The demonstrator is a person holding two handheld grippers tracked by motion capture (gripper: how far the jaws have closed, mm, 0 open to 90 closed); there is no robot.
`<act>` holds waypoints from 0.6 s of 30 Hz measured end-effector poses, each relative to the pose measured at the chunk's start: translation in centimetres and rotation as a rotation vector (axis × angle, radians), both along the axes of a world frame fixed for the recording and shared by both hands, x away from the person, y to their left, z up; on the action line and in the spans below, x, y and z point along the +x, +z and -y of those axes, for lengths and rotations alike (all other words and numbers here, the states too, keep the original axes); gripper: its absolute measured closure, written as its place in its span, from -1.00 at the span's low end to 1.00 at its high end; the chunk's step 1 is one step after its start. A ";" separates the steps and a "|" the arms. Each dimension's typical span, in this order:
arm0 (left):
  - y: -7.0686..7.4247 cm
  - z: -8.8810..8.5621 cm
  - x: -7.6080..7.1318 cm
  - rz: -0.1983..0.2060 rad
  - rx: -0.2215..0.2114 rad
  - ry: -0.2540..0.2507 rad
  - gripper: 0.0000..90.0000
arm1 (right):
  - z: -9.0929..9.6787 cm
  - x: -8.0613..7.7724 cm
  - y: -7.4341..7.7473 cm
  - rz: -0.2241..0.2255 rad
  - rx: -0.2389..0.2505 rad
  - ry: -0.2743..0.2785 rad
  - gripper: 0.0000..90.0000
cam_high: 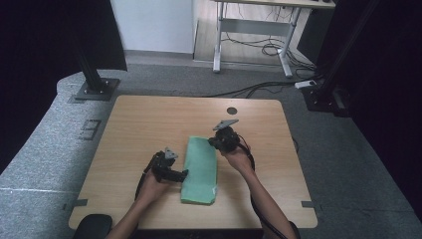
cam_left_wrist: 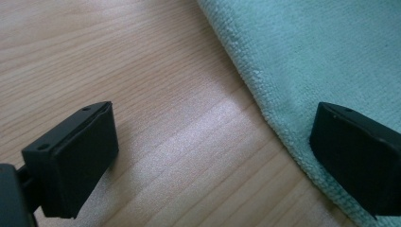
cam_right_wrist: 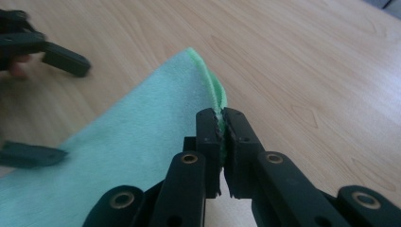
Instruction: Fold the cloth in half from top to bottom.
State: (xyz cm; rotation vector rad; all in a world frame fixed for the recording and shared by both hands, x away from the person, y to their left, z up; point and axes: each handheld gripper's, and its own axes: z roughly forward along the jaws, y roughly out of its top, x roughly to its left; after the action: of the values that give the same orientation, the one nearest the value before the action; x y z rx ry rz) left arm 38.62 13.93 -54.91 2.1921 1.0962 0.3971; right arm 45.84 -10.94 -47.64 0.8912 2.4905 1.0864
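One green cloth (cam_high: 200,171) lies folded mid-tabletop (cam_high: 134,124), soft, light and floppy, so we take it by edges. Our right gripper (cam_right_wrist: 221,120) pinches its one o'clock corner; our left gripper (cam_left_wrist: 213,156), fingers spread, straddles its nine o'clock edge.

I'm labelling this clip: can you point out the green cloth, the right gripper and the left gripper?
green cloth (cam_high: 200,172): high view, middle of its top face.
right gripper (cam_right_wrist: 222,124): right gripper view, between its fingertips, pinched on the cloth's edge.
left gripper (cam_left_wrist: 213,156): left gripper view, gap between its open jaws.
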 end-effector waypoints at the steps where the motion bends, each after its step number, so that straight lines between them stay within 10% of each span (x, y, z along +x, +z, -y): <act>1: 0.0 0.0 0.0 0.000 0.000 0.001 -0.96 | 0.0 -0.3 0.3 0.007 0.003 0.006 0.88; 18: 0.0 0.0 -0.1 0.001 -0.002 0.008 -0.96 | 1.1 -5.9 1.9 0.042 0.041 0.104 0.88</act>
State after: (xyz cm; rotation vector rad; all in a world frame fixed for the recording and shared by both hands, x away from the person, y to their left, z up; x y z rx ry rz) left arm 38.57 13.88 -54.93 2.1856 1.1050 0.4010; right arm 39.91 -12.00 -45.70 0.7495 2.5128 1.1804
